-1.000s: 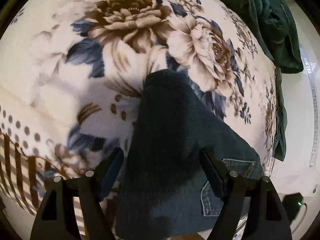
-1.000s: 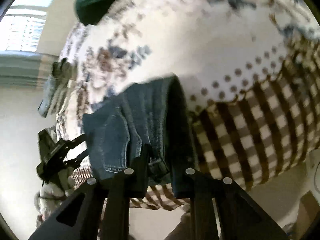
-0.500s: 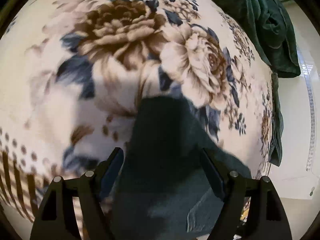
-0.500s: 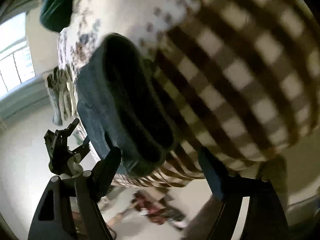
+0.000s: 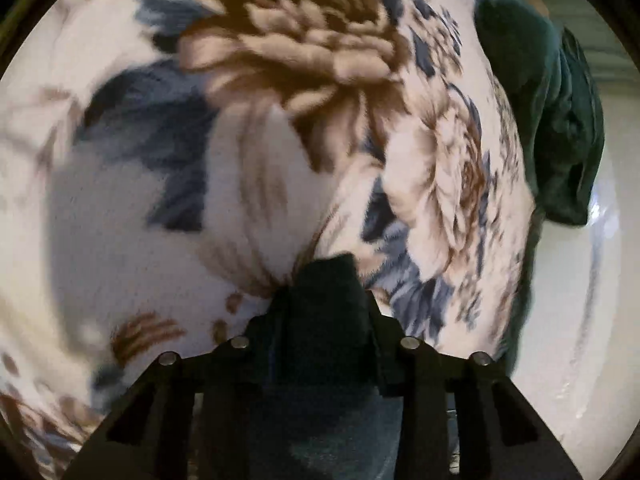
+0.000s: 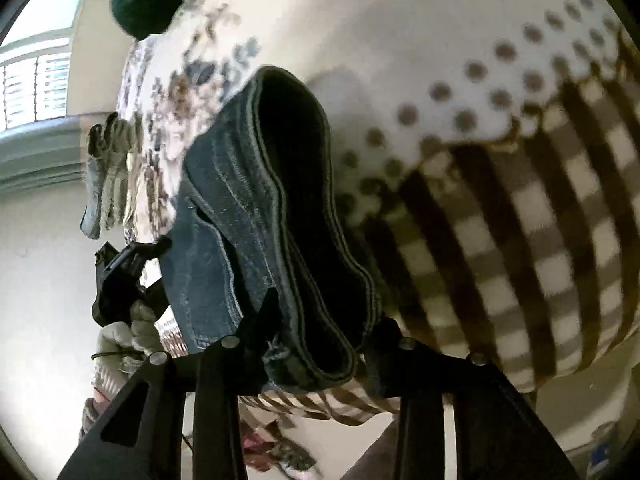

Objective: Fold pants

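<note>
Right now the jeans [image 6: 256, 216] lie on the bed's floral blanket [image 5: 132, 248], at the edge where its dots give way to checks, and both grippers sit at their near end. In the right wrist view the denim runs as a long folded bundle from the lower middle of the frame up toward the upper middle, its long axis almost in line with the right gripper [image 6: 320, 332]. That gripper's jaws are closing with the thick rolled hem between them, one finger at each side of it; whether the pads already press is hard to tell, though they look close against the cloth.

In the left wrist view the left gripper [image 5: 324, 312] is closing too, and a dark fold of the jeans [image 5: 324, 304] fills the gap at the bottom centre, the fingers tight against it on both sides, so it reads as a grasp. The left gripper also shows at the lower left of the right wrist view, held in a gloved hand [image 6: 128, 332], on the far side of the denim.

A dark green garment [image 5: 560, 120] lies well apart at the upper right. Judging by this, both hands are equally near, and the fold would carry this end along the long axis, toward the top of the frame.
</note>
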Action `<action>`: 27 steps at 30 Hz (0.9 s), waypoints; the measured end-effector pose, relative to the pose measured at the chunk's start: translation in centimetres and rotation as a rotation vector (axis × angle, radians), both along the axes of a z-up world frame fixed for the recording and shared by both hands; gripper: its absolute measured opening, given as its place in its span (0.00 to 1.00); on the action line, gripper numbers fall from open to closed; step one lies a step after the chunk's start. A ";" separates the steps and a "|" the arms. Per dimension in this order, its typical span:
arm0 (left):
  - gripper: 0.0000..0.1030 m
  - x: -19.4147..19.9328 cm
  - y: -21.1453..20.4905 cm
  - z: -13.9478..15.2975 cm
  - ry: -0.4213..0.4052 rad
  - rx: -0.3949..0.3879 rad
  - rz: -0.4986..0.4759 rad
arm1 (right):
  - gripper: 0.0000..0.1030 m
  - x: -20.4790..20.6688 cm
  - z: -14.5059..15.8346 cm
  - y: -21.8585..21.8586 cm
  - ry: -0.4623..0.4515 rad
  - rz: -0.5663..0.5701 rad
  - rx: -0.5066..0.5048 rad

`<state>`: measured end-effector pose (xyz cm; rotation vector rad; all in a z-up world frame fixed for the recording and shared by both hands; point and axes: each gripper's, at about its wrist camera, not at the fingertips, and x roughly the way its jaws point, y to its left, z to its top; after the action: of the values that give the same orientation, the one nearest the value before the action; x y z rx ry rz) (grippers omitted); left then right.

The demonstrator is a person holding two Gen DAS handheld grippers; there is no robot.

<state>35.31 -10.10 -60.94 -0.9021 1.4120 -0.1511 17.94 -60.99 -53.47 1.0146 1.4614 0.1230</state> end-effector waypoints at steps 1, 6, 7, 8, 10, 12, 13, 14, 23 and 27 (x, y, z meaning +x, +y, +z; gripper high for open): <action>0.37 0.1 0.0 0.3 0.002 -0.003 -0.010 | 0.49 -0.1 -0.6 0.0 0.009 -0.019 0.034; 0.90 -1.2 -0.6 4.8 -0.132 0.066 -0.126 | 0.72 -1.0 -3.0 -0.1 -0.006 -0.030 0.133; 0.90 -1.9 -0.6 5.4 -0.156 0.072 -0.144 | 0.77 -0.9 -3.2 0.3 -0.013 -0.030 0.149; 0.90 -2.5 -0.7 5.5 -0.162 0.062 -0.155 | 0.79 -0.6 -3.5 0.7 -0.021 -0.038 0.159; 0.90 -3.7 -0.7 4.9 -0.152 0.039 -0.175 | 0.84 -0.1 -4.4 1.5 -0.023 -0.070 0.166; 0.90 -4.7 -1.1 3.9 -0.138 0.050 -0.179 | 0.92 0.3 -5.0 1.9 -0.031 -0.126 0.197; 0.90 -5.2 -1.5 3.0 -0.121 0.030 -0.193 | 0.95 0.5 -5.1 2.1 -0.038 -0.143 0.209; 0.90 -5.5 -1.7 2.4 -0.107 0.021 -0.199 | 0.96 0.8 -5.2 2.3 -0.045 -0.157 0.218; 0.73 -6.0 -4.6 2.0 -0.140 0.069 -0.271 | 0.59 1.9 -3.7 4.1 -0.075 -0.108 0.127; 0.28 -6.9 -3.7 3.5 -0.167 0.069 -0.242 | 0.41 1.2 -1.2 4.9 -0.099 -0.115 0.083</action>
<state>28.41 -13.80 -57.39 -0.6451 1.3577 -0.3502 19.13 -56.13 -54.70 1.1424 1.3138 0.1498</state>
